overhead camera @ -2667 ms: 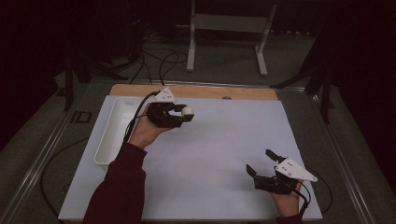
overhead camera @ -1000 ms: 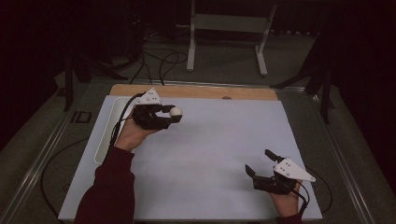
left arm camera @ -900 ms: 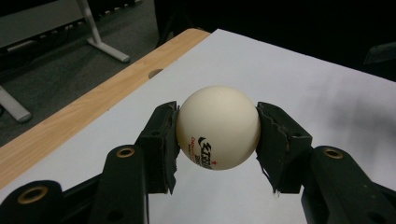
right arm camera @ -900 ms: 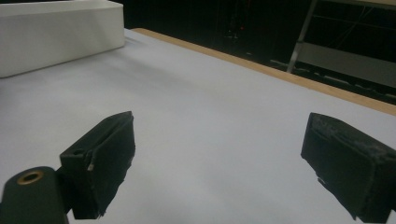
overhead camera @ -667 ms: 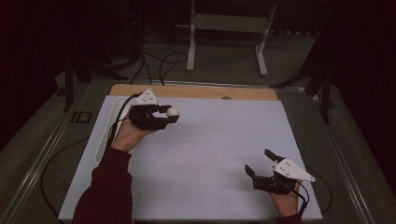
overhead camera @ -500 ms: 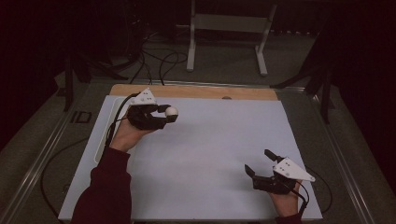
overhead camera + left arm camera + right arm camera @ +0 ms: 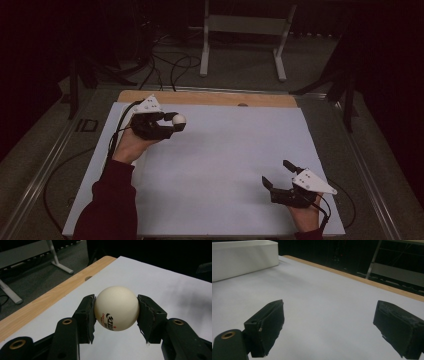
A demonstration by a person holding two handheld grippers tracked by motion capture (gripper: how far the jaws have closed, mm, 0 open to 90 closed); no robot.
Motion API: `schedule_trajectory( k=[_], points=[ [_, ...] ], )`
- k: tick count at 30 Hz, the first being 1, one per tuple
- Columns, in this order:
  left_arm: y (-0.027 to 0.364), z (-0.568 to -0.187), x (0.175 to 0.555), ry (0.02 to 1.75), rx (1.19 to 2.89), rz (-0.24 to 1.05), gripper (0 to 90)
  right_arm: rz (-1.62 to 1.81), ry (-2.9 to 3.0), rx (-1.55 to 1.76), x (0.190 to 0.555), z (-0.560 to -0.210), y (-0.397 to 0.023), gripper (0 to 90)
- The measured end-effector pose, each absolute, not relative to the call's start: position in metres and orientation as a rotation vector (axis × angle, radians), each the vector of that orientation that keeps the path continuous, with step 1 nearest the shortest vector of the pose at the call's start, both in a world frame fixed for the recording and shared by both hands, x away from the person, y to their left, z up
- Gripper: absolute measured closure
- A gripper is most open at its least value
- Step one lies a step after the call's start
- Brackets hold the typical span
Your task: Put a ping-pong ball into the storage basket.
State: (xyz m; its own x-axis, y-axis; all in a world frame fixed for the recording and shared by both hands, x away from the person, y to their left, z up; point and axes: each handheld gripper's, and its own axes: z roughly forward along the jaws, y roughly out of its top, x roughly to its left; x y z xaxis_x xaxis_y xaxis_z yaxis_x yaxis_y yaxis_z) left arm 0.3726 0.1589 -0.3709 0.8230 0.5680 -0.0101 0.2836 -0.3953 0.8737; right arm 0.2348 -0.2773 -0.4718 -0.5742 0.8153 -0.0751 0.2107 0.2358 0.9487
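Note:
A white table-tennis ball (image 7: 178, 119) with a red and black print is held above the white table sheet (image 7: 225, 160) at the far left. My left gripper (image 7: 175, 123) is shut on it. In the left gripper view the ball (image 7: 116, 308) sits squeezed between the two black pads (image 7: 87, 315), off the surface. My right gripper (image 7: 275, 171) rests low at the near right of the sheet and is open. The right gripper view has that gripper (image 7: 332, 322) with jaws wide apart and nothing between them.
A white tray (image 7: 242, 257) stands at the sheet's left side, seen far off in the right gripper view. A wooden strip (image 7: 210, 98) runs along the table's far edge. Beyond it, a white stand (image 7: 242, 30) and cables lie on the floor.
My left gripper has carried the ball a little to the left, toward the tray side. The right gripper has stayed put and open.

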Motion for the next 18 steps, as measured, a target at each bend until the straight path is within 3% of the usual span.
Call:
schedule_trajectory(
  k=[18],
  points=[
    [0.1668, -0.3716, 0.3687, 0.625, 2.01, 0.359, 51.5, 1.351, 1.932, 0.938, 0.2348, -0.4719, -0.2773, 9.5]
  ],
)
